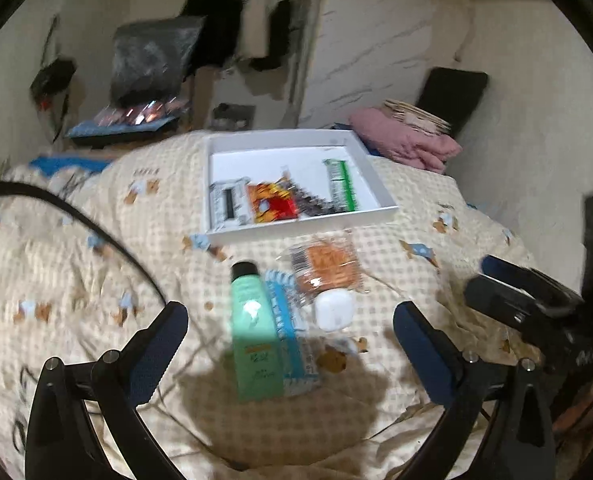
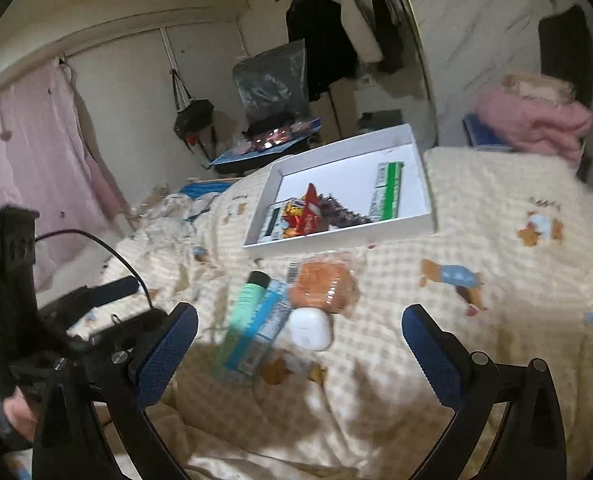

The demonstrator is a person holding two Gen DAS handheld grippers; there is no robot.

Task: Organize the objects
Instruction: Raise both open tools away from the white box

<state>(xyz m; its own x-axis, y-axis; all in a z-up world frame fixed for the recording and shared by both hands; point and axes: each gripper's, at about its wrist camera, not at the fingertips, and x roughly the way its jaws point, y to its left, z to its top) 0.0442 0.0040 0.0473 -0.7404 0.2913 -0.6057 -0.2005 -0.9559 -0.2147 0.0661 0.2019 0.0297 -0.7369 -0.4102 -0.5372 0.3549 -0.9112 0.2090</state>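
Observation:
A green tube with a black cap lies on the checked bedspread beside a blue packet, a white earbud case and an orange snack bag. Beyond them a white box lid holds a red snack pack, a grey packet, a dark packet and a green packet. My left gripper is open above the tube. My right gripper is open above the loose items. Both are empty.
A pink folded blanket and a woven basket sit at the far right of the bed. A black cable crosses the left. The right gripper shows in the left view. Clothes hang on a rack behind.

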